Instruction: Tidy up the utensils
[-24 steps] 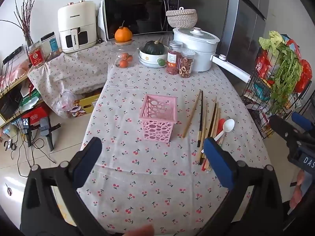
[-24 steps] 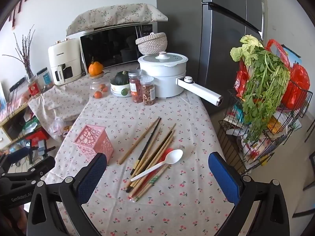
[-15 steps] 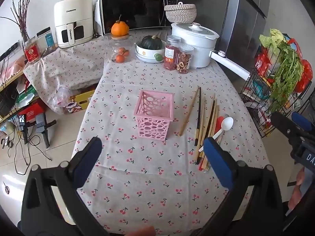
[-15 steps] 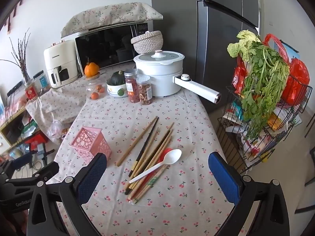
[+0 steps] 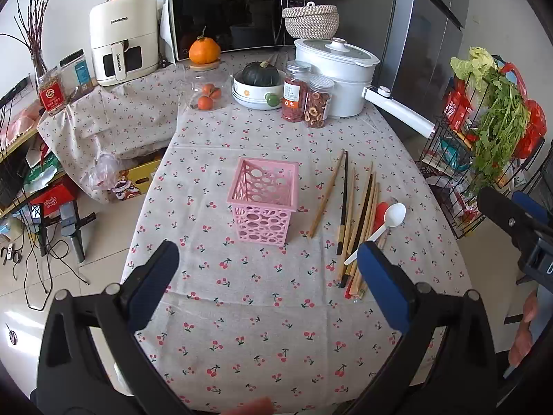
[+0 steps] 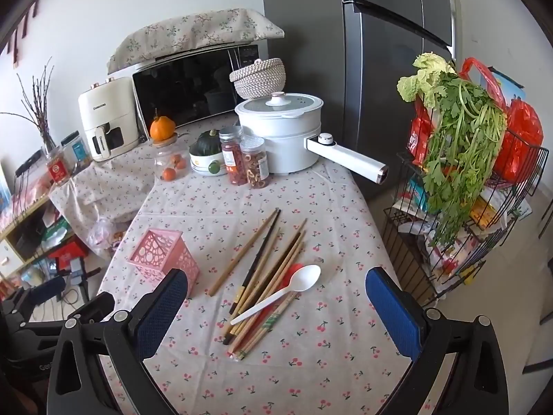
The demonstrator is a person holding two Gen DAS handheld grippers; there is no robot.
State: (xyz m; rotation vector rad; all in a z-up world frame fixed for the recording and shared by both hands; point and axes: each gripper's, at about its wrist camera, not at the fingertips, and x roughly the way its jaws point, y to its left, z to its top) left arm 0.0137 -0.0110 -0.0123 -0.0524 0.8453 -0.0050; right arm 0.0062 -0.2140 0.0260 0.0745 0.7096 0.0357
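Two hand-held grippers hover over the near edge of the worktop (image 5: 262, 311), both spread wide and holding nothing: the left hand-held gripper (image 5: 266, 269) faces the upright pink basket (image 5: 264, 200), probably the holder, while the right hand-held gripper (image 6: 276, 294) frames the chopsticks (image 6: 273, 263) and white spoon (image 6: 280, 294) lying loose just right of it. Only the right view separates the red spoon (image 6: 293, 271) beneath the pile.

A red spoon (image 6: 293, 271) lay mostly hidden under the white spoon (image 6: 276, 299) and chopsticks (image 6: 266, 269); jar (image 6: 231, 159) labels were too small to read.
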